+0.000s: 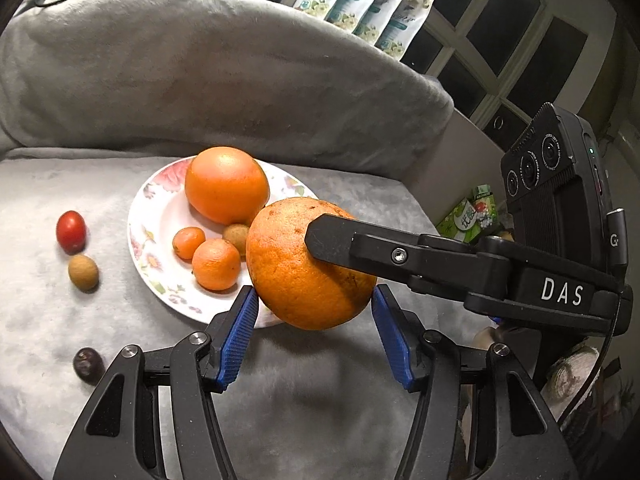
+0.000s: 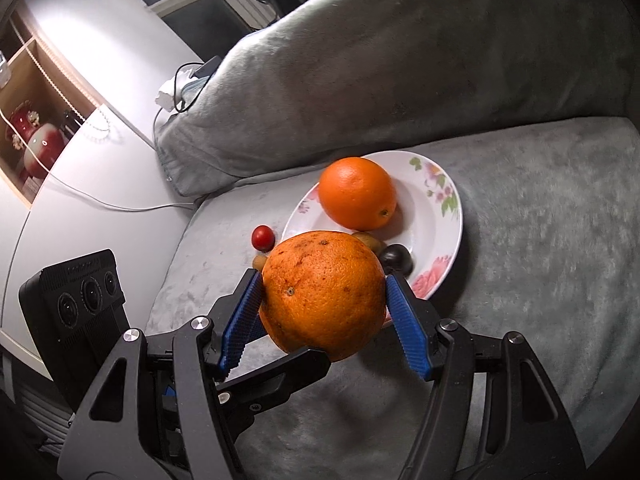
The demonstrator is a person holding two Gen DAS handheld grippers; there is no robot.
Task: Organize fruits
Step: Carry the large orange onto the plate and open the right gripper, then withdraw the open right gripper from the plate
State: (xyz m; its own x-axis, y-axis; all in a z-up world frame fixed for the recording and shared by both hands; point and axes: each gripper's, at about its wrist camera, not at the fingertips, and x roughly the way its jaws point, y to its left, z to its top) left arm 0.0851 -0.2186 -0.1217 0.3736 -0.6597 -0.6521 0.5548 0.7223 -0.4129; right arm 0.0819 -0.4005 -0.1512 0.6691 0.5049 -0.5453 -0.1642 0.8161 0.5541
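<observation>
A large speckled orange (image 1: 296, 280) hangs above the near rim of a flowered plate (image 1: 160, 216). My left gripper (image 1: 314, 296) is shut on it, blue pad tips against its lower sides. My right gripper (image 2: 323, 278) is shut on the same orange (image 2: 324, 292); one of its black fingers (image 1: 332, 236) lies across the top. The plate (image 2: 440, 232) holds a smooth orange (image 1: 226, 184), two small mandarins (image 1: 216, 264) and a longan (image 1: 236, 236). On the blanket to its left lie a cherry tomato (image 1: 71, 231), a longan (image 1: 83, 273) and a dark plum (image 1: 88, 364).
A grey fleece blanket (image 1: 320, 400) covers the seat and the tall backrest (image 1: 200, 80) behind the plate. A dark fruit (image 2: 396, 260) shows at the plate's near rim. A white table (image 2: 100, 168) with cables stands to the left. Snack bags (image 1: 360, 0) sit behind the backrest.
</observation>
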